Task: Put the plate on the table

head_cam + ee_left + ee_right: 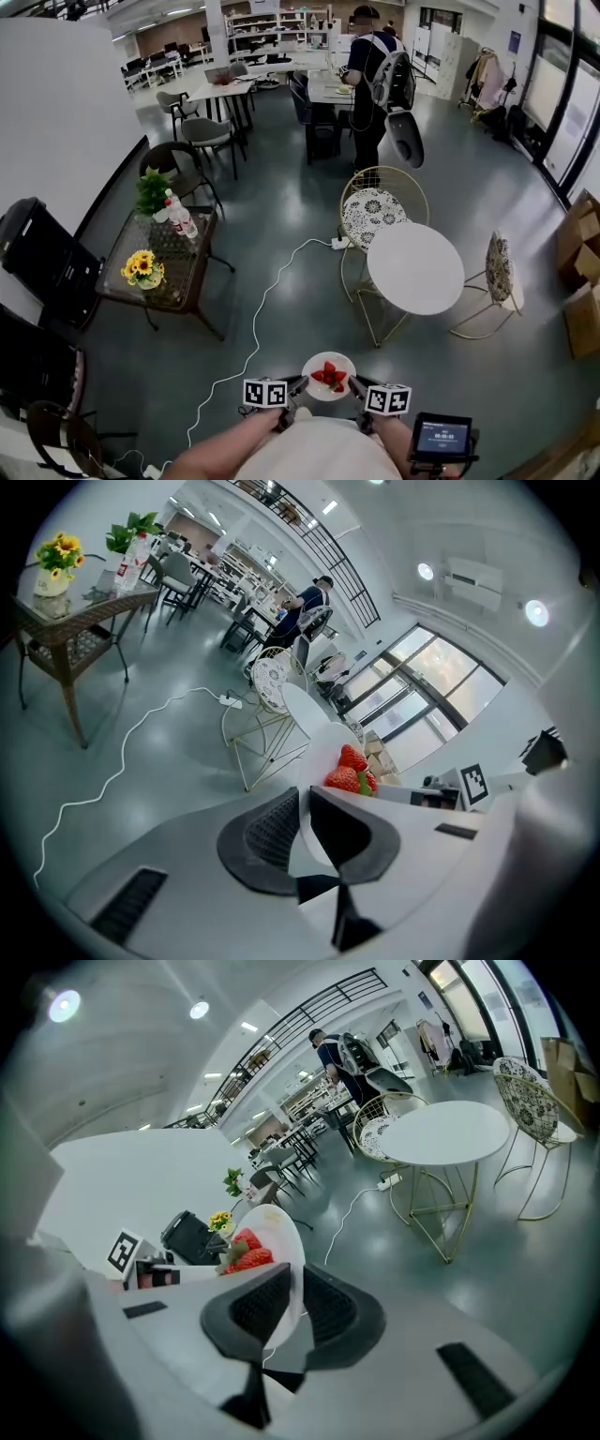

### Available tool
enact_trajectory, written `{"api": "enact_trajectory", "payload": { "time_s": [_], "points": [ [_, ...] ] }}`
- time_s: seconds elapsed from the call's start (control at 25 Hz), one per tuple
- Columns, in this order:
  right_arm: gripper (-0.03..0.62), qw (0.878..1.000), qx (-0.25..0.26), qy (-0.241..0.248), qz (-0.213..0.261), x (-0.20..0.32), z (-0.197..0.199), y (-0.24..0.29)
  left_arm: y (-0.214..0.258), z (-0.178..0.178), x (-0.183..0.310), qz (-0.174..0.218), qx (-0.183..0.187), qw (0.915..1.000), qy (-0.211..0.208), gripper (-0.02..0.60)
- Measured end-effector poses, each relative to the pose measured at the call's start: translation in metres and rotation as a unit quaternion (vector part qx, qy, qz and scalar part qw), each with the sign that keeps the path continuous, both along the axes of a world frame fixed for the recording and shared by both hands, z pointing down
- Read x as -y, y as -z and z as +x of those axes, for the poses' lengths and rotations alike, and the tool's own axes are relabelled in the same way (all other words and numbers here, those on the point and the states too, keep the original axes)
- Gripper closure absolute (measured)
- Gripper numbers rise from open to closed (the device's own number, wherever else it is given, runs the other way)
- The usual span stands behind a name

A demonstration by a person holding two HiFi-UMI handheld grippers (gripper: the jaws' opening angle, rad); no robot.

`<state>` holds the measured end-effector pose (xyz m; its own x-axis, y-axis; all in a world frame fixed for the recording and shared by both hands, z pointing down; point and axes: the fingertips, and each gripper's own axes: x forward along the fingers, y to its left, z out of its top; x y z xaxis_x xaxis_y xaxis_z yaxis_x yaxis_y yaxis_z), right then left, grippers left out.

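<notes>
A white plate with red strawberries is held low in front of me, above the grey floor. My left gripper is shut on the plate's left rim, and my right gripper is shut on its right rim. The strawberries lie on the plate's upper face. The round white table stands ahead and to the right, and it shows as the table in the right gripper view and the table in the left gripper view.
Gold wire chairs flank the white table. A white cable runs over the floor. A glass side table with flowers and bottles stands left. A person stands far ahead. Cardboard boxes sit right.
</notes>
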<state>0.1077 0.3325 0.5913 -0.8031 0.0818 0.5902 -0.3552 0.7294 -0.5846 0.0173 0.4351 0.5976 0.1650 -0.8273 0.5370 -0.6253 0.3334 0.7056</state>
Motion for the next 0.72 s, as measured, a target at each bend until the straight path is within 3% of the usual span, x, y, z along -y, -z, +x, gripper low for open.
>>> {"api": "enact_trajectory", "payload": {
  "time_s": [0.32, 0.72],
  "points": [
    [0.545, 1.0, 0.005, 0.001, -0.003, -0.003, -0.04, 0.004, 0.005, -0.039, -0.004, -0.001, 0.007, 0.9999, 0.011, 0.538],
    [0.546, 0.999, -0.003, 0.044, -0.02, -0.011, -0.096, -0.008, -0.006, -0.084, -0.019, -0.018, -0.003, 0.9984, 0.053, 0.538]
  ]
}}
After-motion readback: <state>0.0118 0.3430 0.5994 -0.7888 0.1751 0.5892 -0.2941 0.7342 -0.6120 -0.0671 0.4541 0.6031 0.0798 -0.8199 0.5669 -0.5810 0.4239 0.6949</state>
